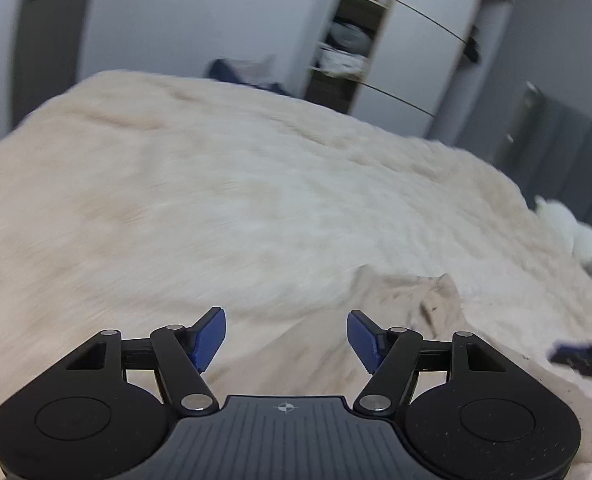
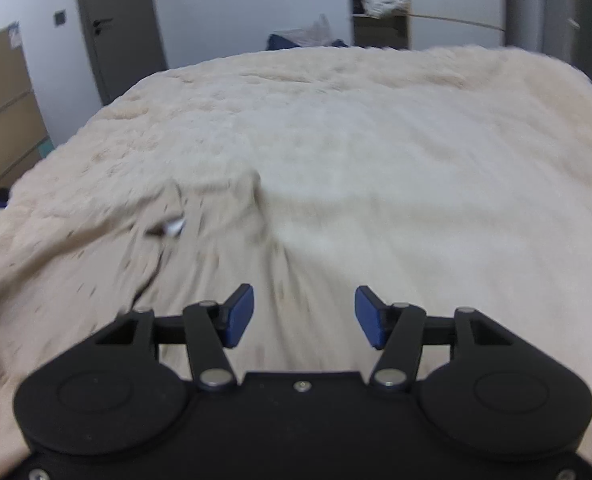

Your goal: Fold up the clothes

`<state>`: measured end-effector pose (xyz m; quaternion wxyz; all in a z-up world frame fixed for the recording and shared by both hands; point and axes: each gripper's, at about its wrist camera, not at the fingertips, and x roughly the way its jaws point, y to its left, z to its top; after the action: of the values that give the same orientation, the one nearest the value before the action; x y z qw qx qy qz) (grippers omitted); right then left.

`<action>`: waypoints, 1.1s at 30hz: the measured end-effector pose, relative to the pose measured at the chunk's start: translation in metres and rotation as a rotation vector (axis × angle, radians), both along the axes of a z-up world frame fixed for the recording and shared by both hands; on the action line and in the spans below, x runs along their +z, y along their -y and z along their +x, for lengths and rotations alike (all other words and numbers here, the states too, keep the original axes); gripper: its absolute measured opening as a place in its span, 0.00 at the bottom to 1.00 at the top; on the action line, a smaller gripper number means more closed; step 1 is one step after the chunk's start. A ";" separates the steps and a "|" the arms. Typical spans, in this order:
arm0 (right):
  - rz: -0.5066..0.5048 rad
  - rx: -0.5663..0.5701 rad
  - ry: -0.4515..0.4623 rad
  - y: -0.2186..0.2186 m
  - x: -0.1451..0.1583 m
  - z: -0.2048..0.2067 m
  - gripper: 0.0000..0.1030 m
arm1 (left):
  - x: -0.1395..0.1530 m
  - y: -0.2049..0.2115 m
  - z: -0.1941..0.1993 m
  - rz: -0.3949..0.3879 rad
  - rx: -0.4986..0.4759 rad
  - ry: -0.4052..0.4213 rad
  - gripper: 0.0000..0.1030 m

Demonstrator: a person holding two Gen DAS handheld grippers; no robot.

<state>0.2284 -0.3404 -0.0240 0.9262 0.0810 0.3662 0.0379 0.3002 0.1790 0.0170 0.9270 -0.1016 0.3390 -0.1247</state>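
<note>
Both grippers sit apart and empty: left gripper [image 1: 286, 340] and right gripper [image 2: 304, 316] hover with nothing between the blue pads; the beige garment [image 2: 136, 272] lies crumpled on the bed [image 2: 376, 140] just ahead, on its fluffy cream blanket, with a small blurry tag-like bit [image 2: 172, 226] I can't make out; a white plush thing [image 1: 576, 236] is off at the bed's edge; farther back an open shelf unit [image 1: 344, 48] holds folded stuff, and there's a grey door [image 2: 116, 20]; everything's pretty motion-blurred.

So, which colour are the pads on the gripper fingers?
Blue, on black linkage. The right wrist view shows the pads most clearly; the left wrist view shows the same blue.
</note>
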 end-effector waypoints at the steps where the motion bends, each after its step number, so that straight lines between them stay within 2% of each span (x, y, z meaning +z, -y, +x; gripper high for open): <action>1: 0.033 -0.021 -0.011 0.008 0.002 -0.026 0.57 | 0.002 -0.021 -0.010 0.016 0.040 -0.003 0.65; 3: 0.116 -0.069 -0.041 0.025 0.009 -0.072 0.58 | 0.005 -0.064 -0.029 0.047 0.121 -0.009 0.65; 4: 0.170 -0.092 -0.051 0.035 0.014 -0.095 0.58 | 0.008 -0.104 -0.040 0.042 0.188 -0.024 0.65; 6: 0.286 -0.136 -0.047 0.055 0.030 -0.134 0.58 | 0.013 -0.157 -0.050 0.061 0.292 -0.029 0.65; 8: 0.425 -0.188 0.012 0.076 0.054 -0.172 0.61 | 0.016 -0.190 -0.052 0.090 0.348 -0.042 0.66; 9: 0.482 -0.212 0.057 0.085 0.064 -0.188 0.64 | 0.015 -0.226 -0.053 0.125 0.414 -0.048 0.66; 11: 0.558 -0.251 0.134 0.093 0.075 -0.208 0.75 | 0.008 -0.254 -0.045 0.152 0.428 -0.083 0.68; 12: 0.565 -0.259 0.152 0.093 0.076 -0.213 0.76 | 0.001 -0.260 -0.037 0.146 0.418 -0.103 0.68; 15: 0.457 -0.288 0.103 0.083 0.057 -0.213 0.75 | -0.031 -0.269 -0.007 0.126 0.390 -0.159 0.68; 16: 0.427 -0.303 0.066 0.079 0.045 -0.211 0.74 | -0.043 -0.265 0.002 0.164 0.384 -0.186 0.68; 18: 0.421 -0.328 0.011 0.073 0.022 -0.206 0.71 | -0.067 -0.256 0.022 0.240 0.371 -0.241 0.58; 19: 0.425 -0.335 -0.006 0.071 0.014 -0.203 0.70 | -0.074 -0.256 0.024 0.267 0.364 -0.259 0.29; 20: 0.431 -0.339 -0.018 0.069 0.007 -0.201 0.70 | -0.080 -0.256 0.027 0.293 0.356 -0.276 0.04; 21: 0.436 -0.344 -0.030 0.068 0.000 -0.199 0.70 | -0.081 -0.255 0.032 0.308 0.379 -0.257 0.03; 23: 0.415 -0.349 -0.041 0.068 -0.005 -0.197 0.70 | -0.076 -0.256 0.038 0.340 0.436 -0.197 0.03; 26: 0.385 -0.364 -0.044 0.075 -0.007 -0.197 0.70 | -0.059 -0.260 0.047 0.451 0.541 -0.117 0.03; 28: 0.381 -0.382 -0.038 0.081 -0.008 -0.201 0.70 | -0.060 -0.256 0.052 0.467 0.540 -0.146 0.06; 29: 0.382 -0.390 -0.034 0.084 -0.008 -0.201 0.70 | -0.061 -0.254 0.055 0.475 0.539 -0.162 0.10; 30: 0.381 -0.397 -0.032 0.088 -0.010 -0.201 0.70 | -0.067 -0.248 0.058 0.496 0.531 -0.217 0.16; 31: 0.378 -0.407 -0.031 0.093 -0.012 -0.204 0.70 | -0.069 -0.245 0.055 0.505 0.530 -0.236 0.32; 32: 0.378 -0.417 -0.031 0.098 -0.014 -0.207 0.70 | -0.067 -0.244 0.047 0.494 0.539 -0.224 0.44; 33: 0.383 -0.433 -0.030 0.104 -0.017 -0.211 0.70 | -0.064 -0.243 0.038 0.482 0.547 -0.213 0.48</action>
<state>0.0173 -0.4448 -0.0413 0.8751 0.3312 0.3403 -0.0936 0.3386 0.4223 -0.0467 0.8830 0.0204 0.4132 0.2218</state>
